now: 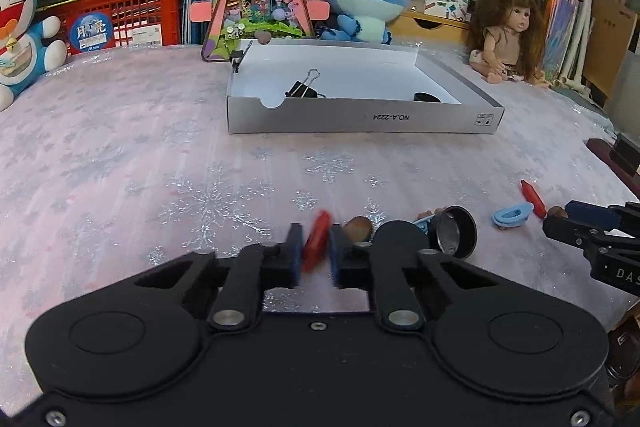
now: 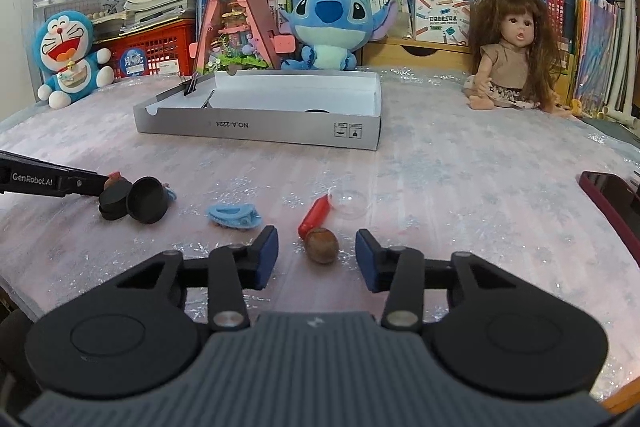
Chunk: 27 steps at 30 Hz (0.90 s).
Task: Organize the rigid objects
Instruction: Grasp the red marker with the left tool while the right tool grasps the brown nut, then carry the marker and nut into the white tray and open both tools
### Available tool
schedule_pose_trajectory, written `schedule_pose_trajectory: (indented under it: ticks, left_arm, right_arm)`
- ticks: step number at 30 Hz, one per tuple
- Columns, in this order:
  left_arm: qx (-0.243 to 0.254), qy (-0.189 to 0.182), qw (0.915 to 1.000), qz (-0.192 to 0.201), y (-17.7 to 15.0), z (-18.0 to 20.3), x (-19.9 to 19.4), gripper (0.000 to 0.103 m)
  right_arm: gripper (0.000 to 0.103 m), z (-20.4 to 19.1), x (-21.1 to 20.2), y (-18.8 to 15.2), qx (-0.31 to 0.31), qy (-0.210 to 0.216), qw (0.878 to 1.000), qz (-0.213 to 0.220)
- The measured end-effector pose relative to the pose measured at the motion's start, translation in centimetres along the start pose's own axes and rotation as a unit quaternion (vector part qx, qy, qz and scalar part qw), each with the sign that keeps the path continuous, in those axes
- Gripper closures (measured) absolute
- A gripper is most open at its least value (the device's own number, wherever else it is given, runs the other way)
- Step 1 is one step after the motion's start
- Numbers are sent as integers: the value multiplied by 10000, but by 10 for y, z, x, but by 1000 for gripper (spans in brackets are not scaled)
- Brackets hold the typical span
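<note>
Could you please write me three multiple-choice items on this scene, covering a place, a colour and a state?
1. The loose black binder clip lies: A inside the grey box; B just outside it; C under it.
2. The piece between the left gripper pads is: A green; B yellow; C red.
3. The right gripper is: A shut on the brown nut; B open around it; C shut on nothing.

Answers: A, the clip sits on the box's white floor; C, a blurred red piece shows between the pads; B, both pads stand clear of the nut.
</note>
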State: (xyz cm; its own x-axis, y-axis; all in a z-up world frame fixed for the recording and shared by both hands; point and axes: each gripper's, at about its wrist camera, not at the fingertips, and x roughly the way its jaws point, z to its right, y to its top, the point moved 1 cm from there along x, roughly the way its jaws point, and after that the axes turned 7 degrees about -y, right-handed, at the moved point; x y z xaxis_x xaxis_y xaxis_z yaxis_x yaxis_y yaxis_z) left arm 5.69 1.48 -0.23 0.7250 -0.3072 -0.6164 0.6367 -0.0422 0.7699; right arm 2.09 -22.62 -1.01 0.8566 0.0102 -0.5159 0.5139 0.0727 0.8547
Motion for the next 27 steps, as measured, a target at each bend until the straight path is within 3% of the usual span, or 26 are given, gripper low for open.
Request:
schedule_pose_trajectory:
  ticks: [2, 7, 27]
  left_arm:
    - [-13, -2, 10000, 16, 0, 0, 0, 94]
    - [-29, -28, 10000, 62, 3, 0, -3, 94]
    - [-212, -95, 9992, 338, 40, -5, -3, 94]
  right_arm:
    - [72, -2, 1, 0, -28, -9, 10000, -25]
    - [79, -3, 1, 2, -75, -17, 10000, -15]
    - [80, -1, 4, 30, 22, -38, 9997, 226]
